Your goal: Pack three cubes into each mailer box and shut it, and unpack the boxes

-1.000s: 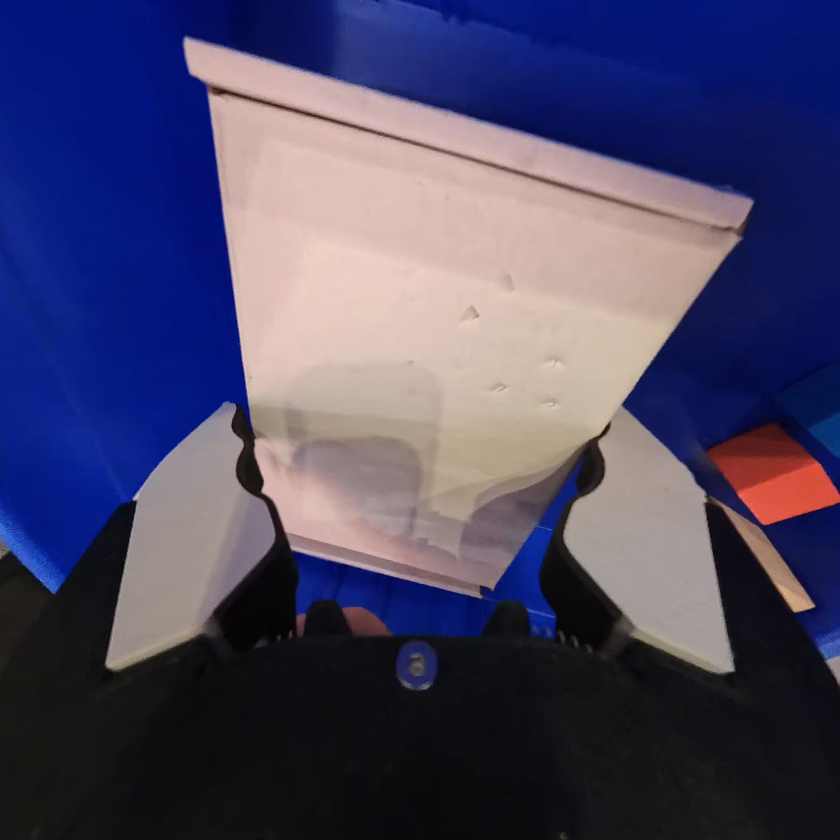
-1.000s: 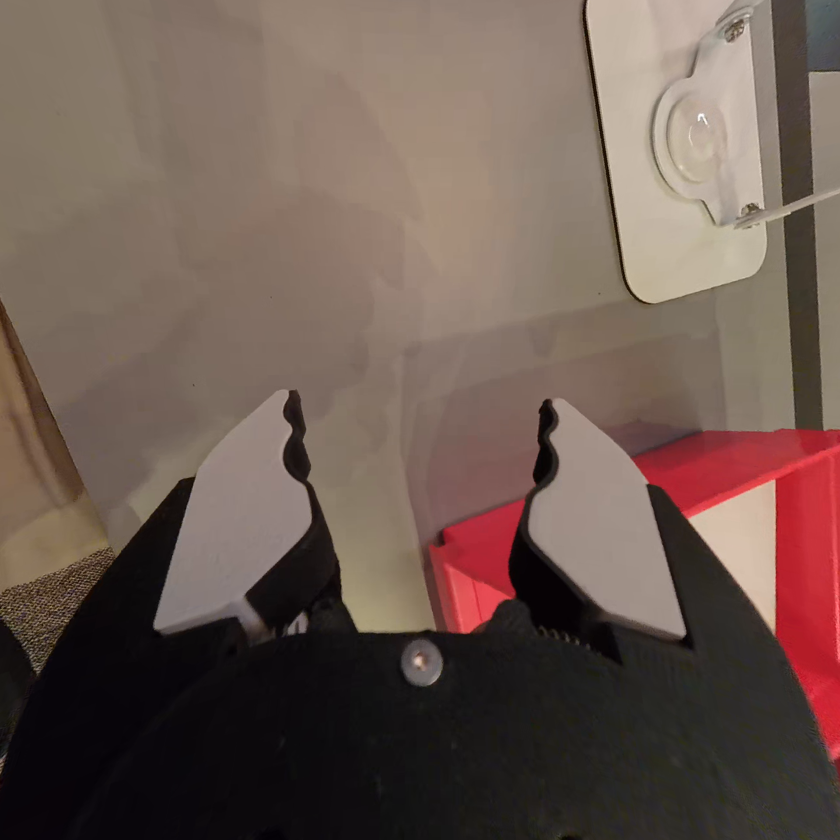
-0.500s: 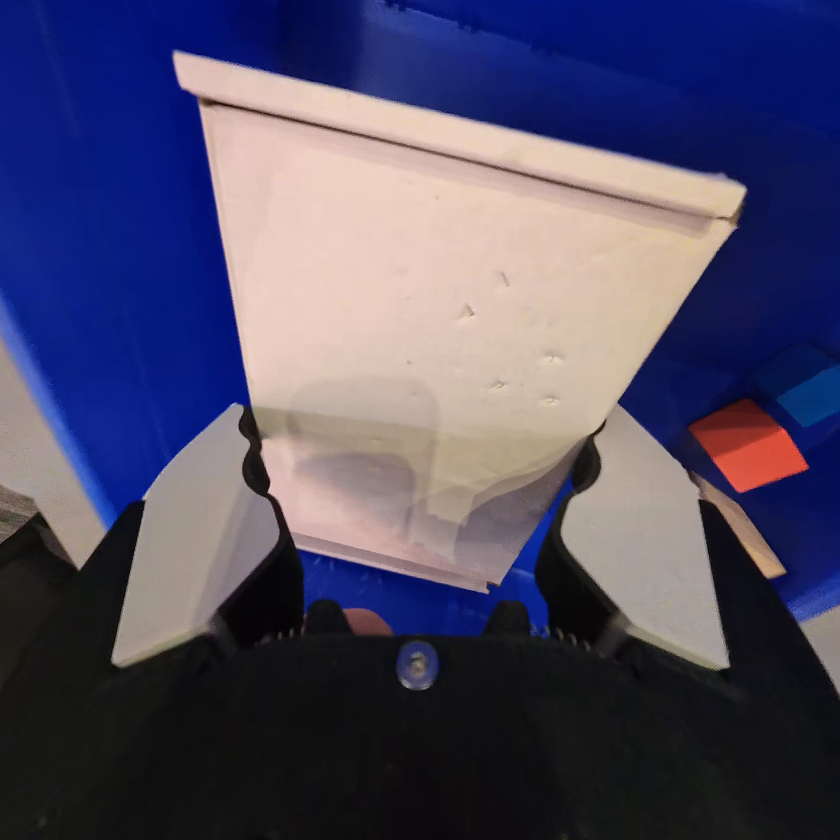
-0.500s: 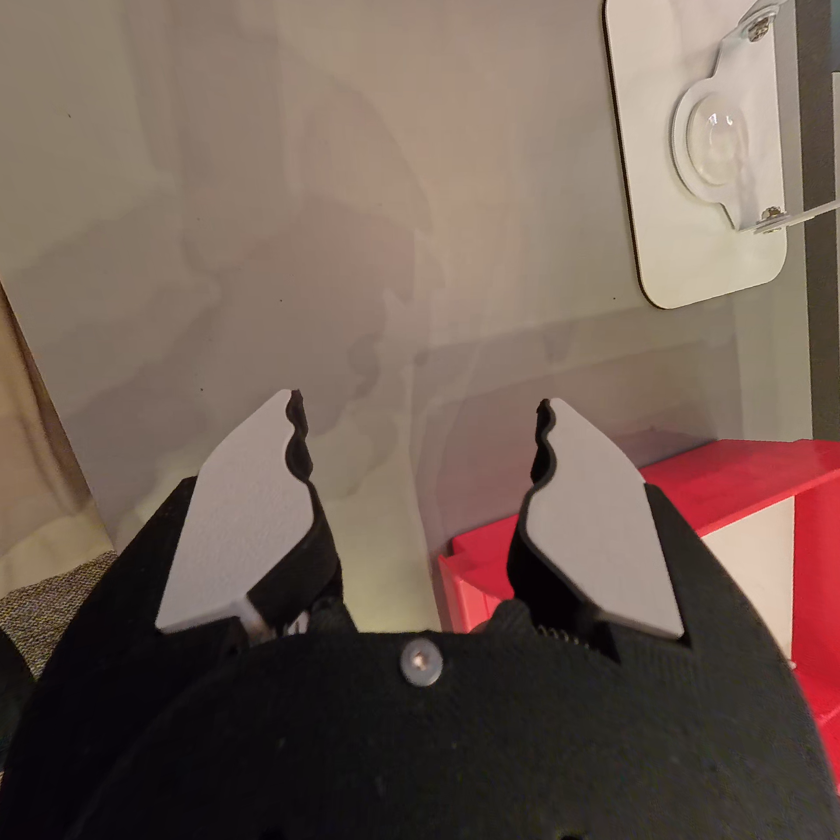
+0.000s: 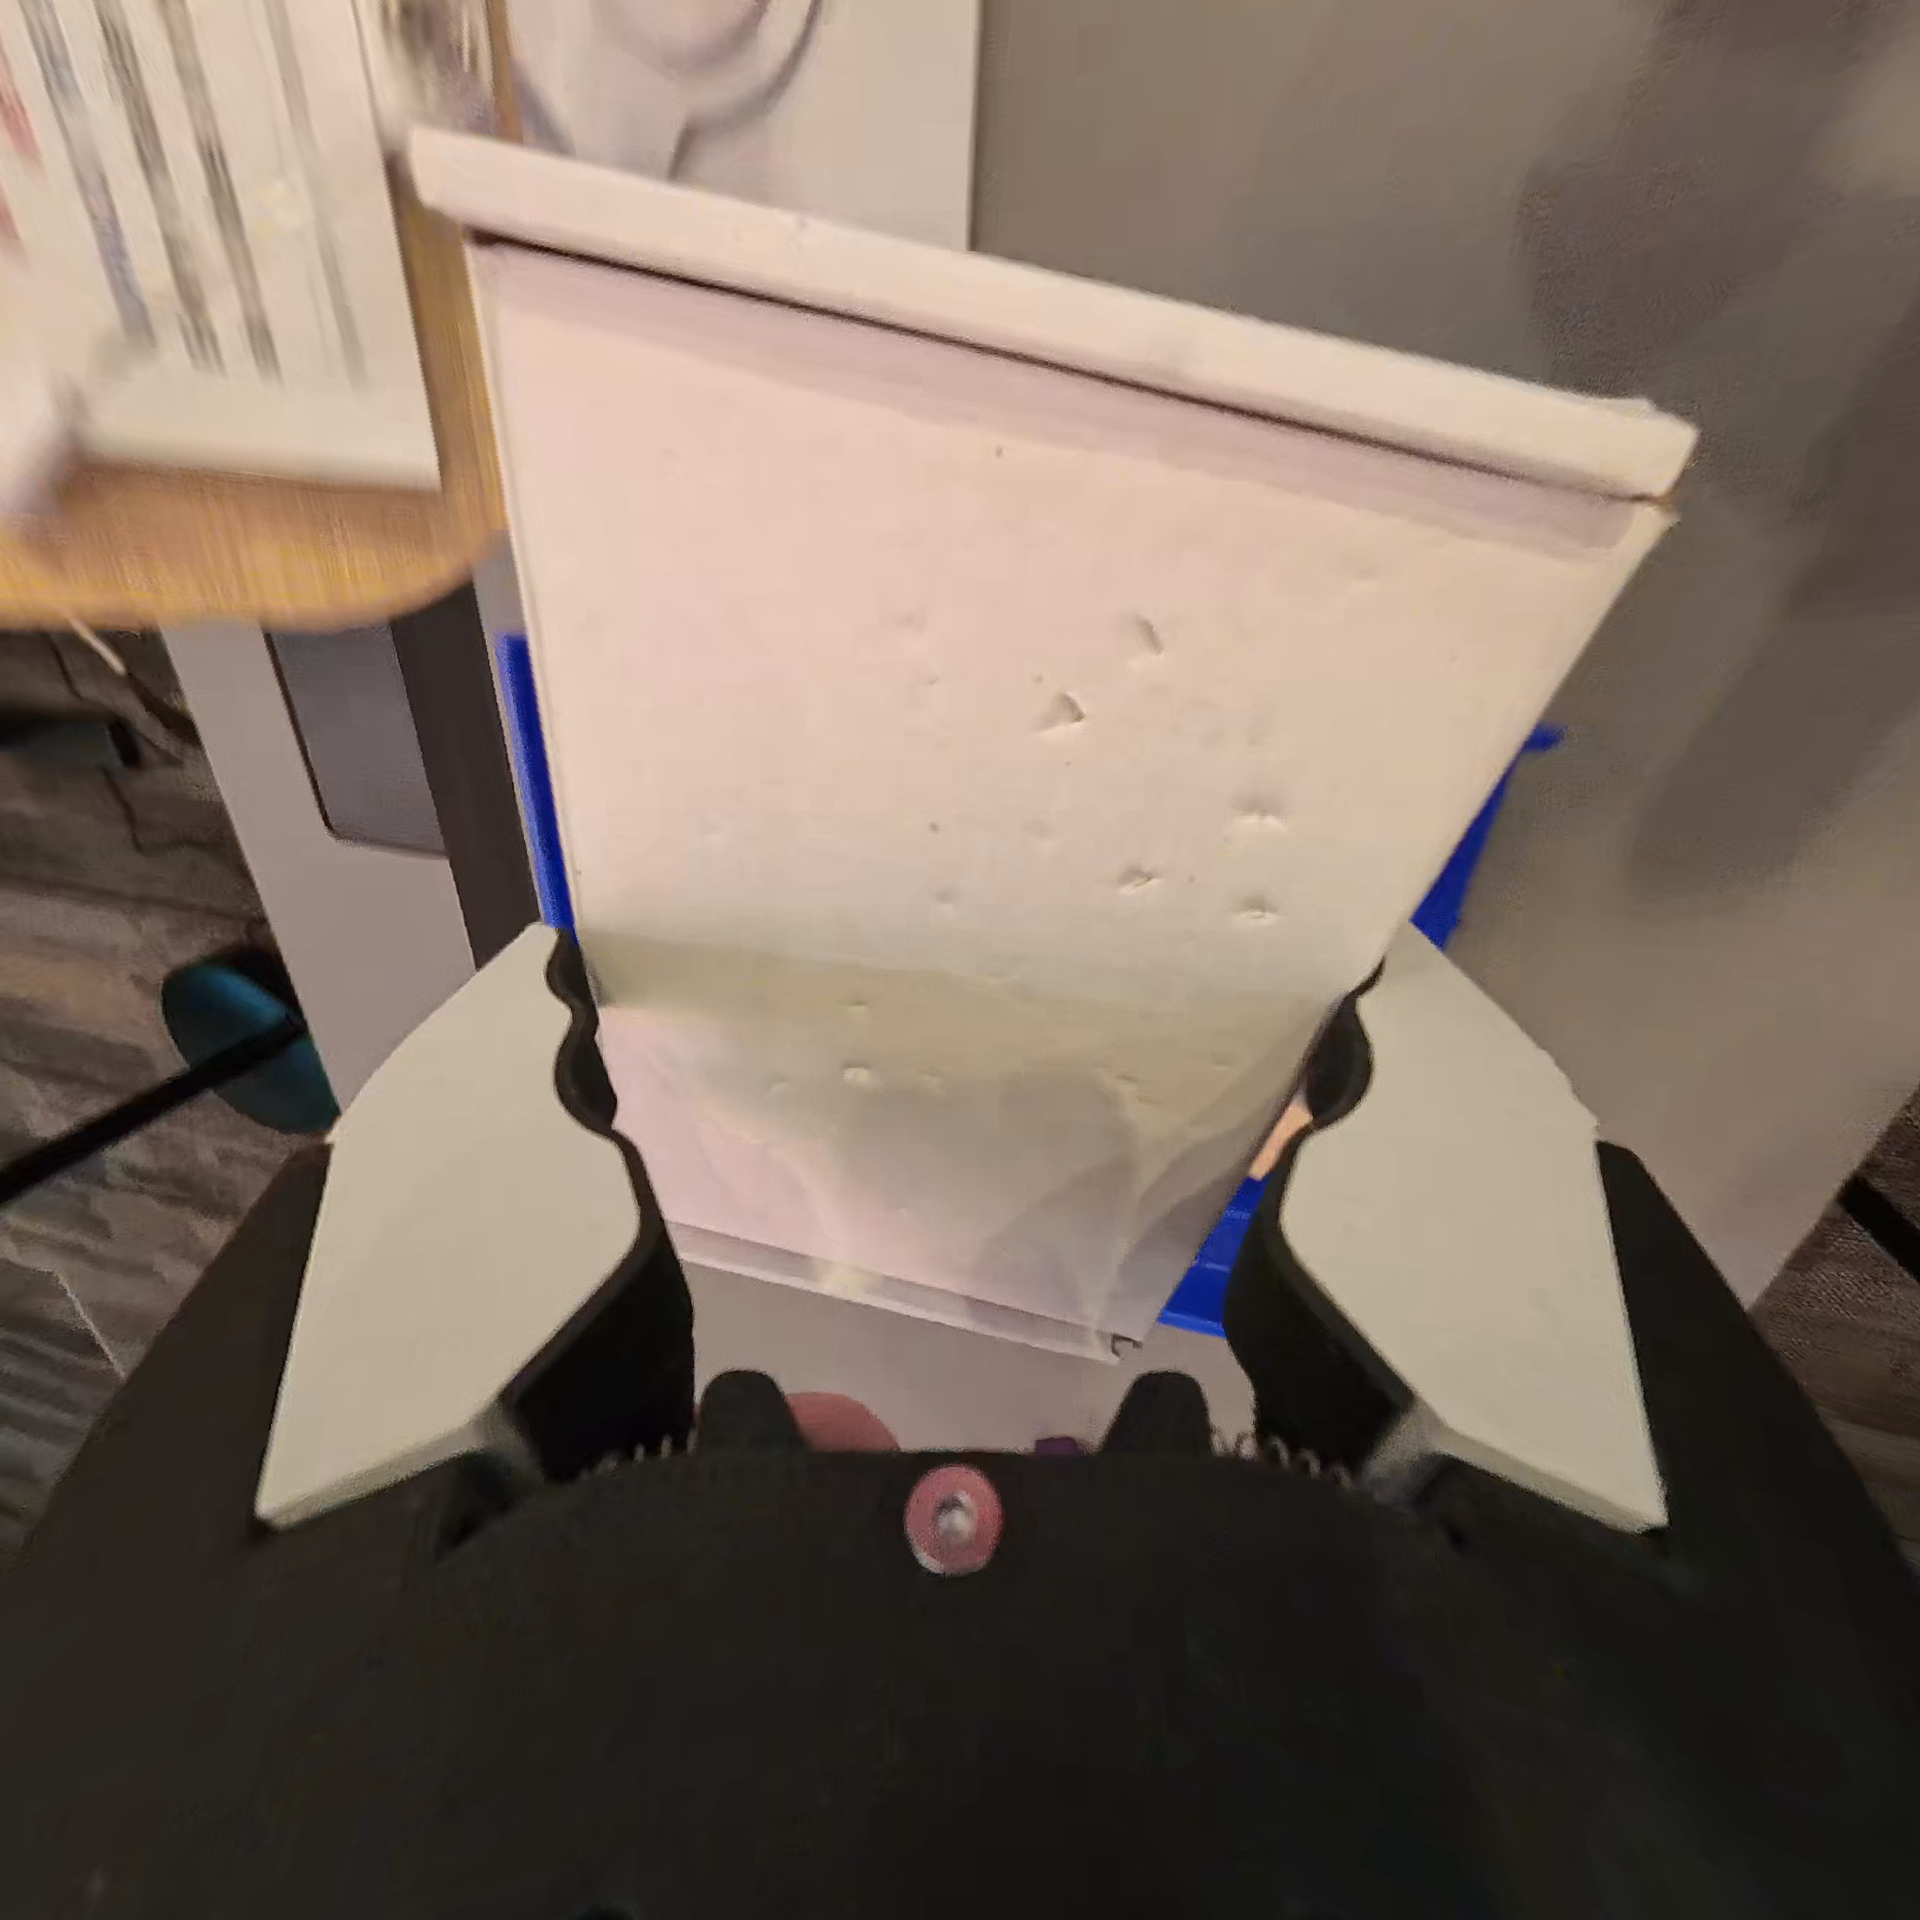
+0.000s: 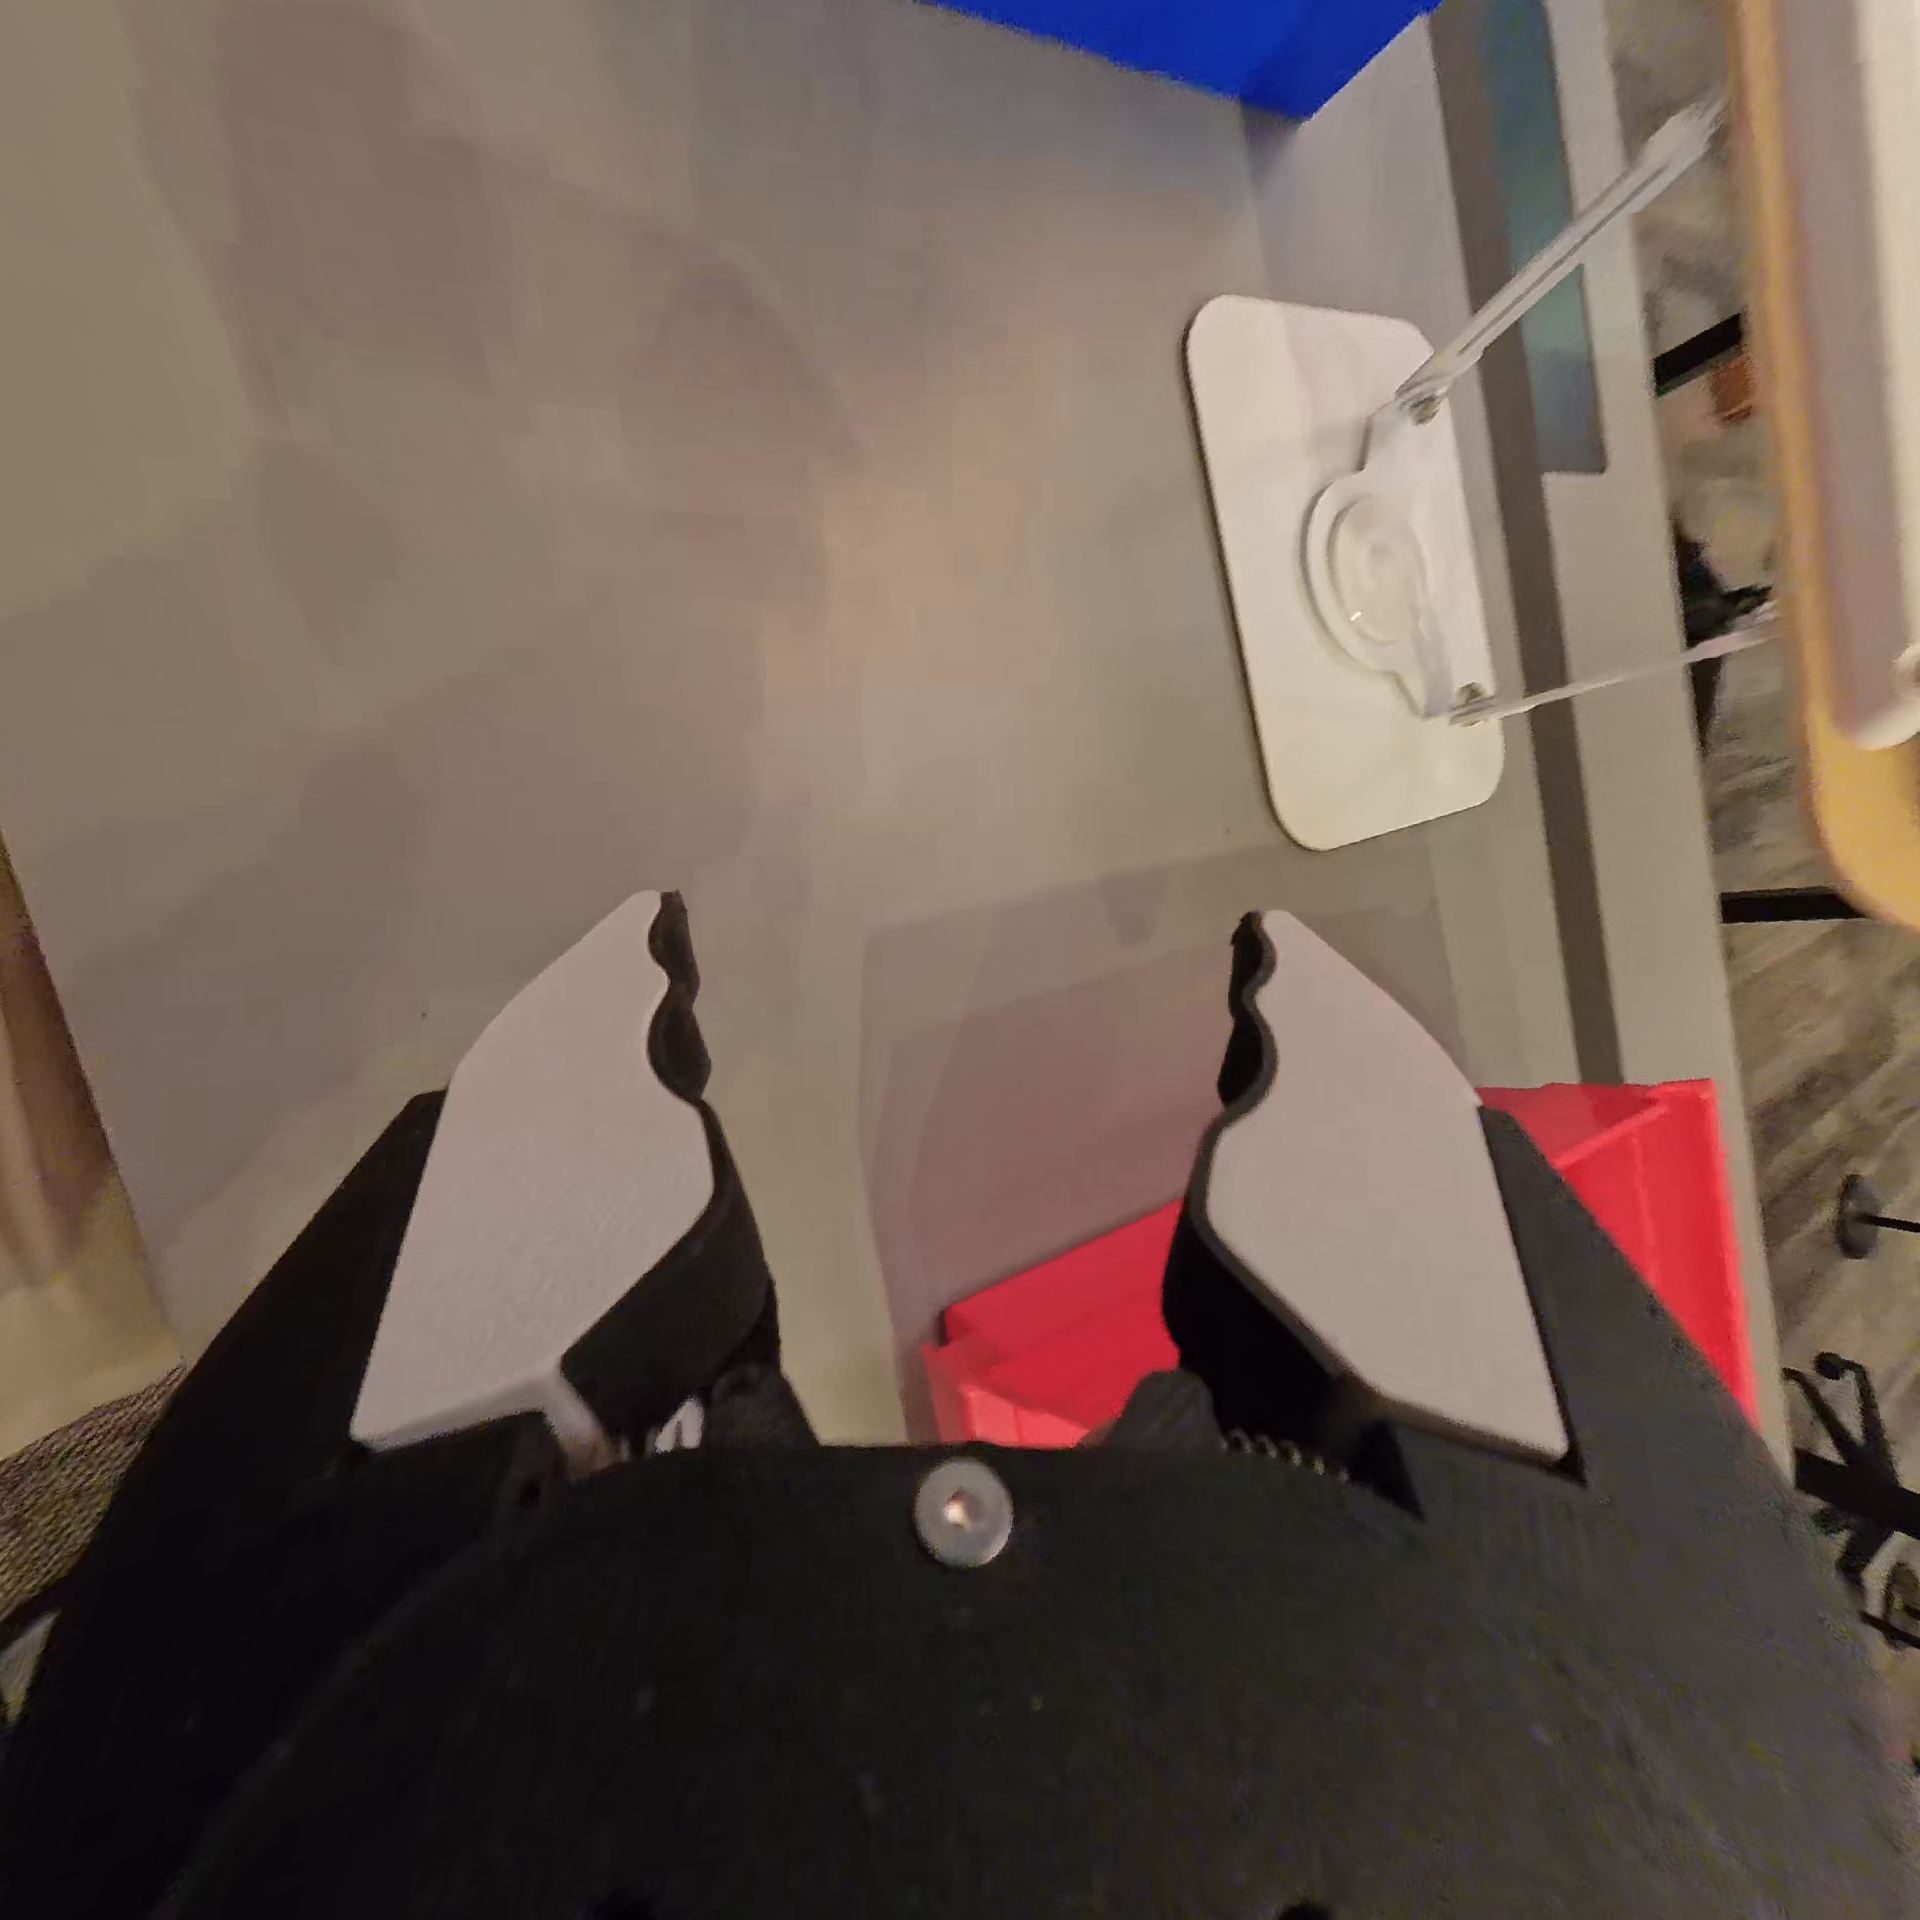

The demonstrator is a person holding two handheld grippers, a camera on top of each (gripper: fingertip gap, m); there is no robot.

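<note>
My left gripper (image 5: 961, 1049) is clamped on the near end of a closed white mailer box (image 5: 997, 727), one finger against each long side, so the box sticks straight out ahead of me along the line of the fingers. Its long axis runs away from the camera, and its far end, where a folded lip crosses it, sits highest in the left wrist view. The box is off the bench and carried in the air; behind and below it I can make out edges of a blue bin (image 5: 1475, 862), with the grey bench (image 6: 623, 520) surface beyond. The picture is smeared, so I judge the carry is under way. My right gripper (image 6: 961, 1023) holds nothing, its fingers parted with only bare bench between them. It hovers over the bench with a red bin (image 6: 1091, 1340) just beneath its right finger and a corner of the blue bin at the top of its view. A white base plate with a clear bracket (image 6: 1351, 582) sits well off to its right. Because the left gripper has the box by one end only, the free end is the part that will touch down or swing first. I would lower it flat with that far end leading, and I think the empty right gripper is free to steady it or lift the lid. I cannot see whether cubes are inside.
</note>
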